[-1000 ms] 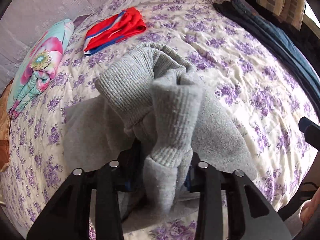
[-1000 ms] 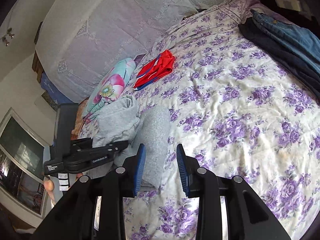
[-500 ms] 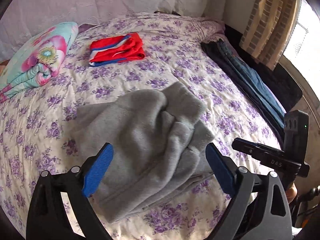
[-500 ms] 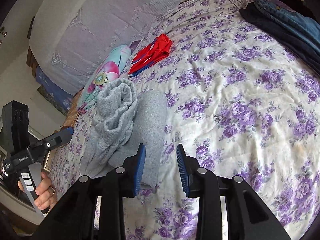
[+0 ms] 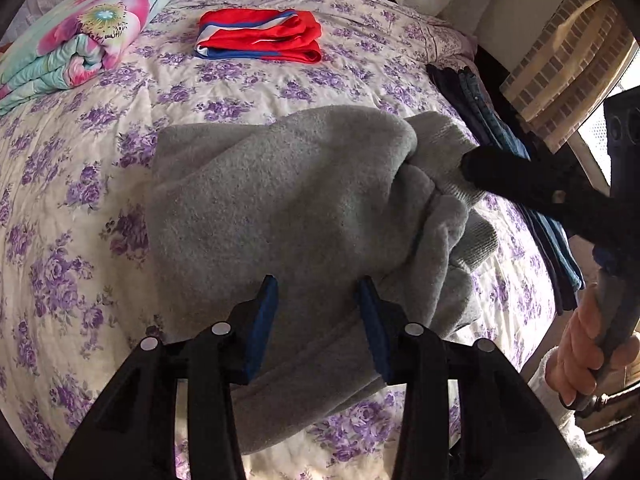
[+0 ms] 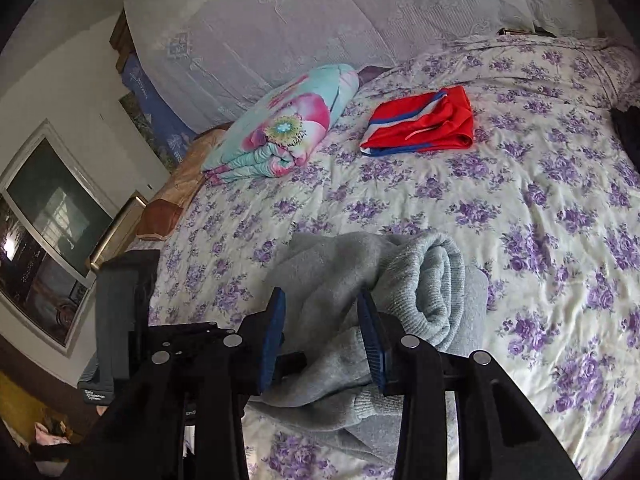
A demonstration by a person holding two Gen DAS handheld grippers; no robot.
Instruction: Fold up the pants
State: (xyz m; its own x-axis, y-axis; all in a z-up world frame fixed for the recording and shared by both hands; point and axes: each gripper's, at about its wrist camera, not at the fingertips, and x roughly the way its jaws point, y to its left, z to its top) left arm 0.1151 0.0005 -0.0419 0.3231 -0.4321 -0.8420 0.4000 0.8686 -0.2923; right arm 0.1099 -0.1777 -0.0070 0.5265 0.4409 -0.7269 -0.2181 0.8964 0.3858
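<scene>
1. Grey pants [image 5: 280,208]: soft knit, lying in a bunched, partly folded heap on the bed [image 5: 72,208], near its front edge. A ribbed cuff or waistband end is rolled up on one side of the heap, seen best from the right wrist.
2. Left gripper [image 5: 318,296]: pointed down over the near edge of the grey pants. Its jaws are closing; the blue pads [image 5: 266,312] stand apart with grey cloth lying between and under them, and do not yet press on it.
3. Right gripper [image 6: 322,312]: at the rolled end of the pants, seen in the left wrist view as a dark blurred shape touching that end. Its jaws are easing apart; a fold of grey cloth sits between the blue pads, and both pads look to be against it.
4. A hand [image 5: 584,352]: holds the right gripper's handle at the right edge of the left wrist view; a pale sleeve shows below it.
5. Red shorts [image 5: 260,36]: folded, with blue and white stripes, farther up the bed, well apart from the pants.
6. Floral quilt [image 5: 76,28]: rolled, teal and pink, beside the shorts near the headboard.
7. Dark jeans [image 5: 492,128]: stacked along the bed's far side edge.
</scene>
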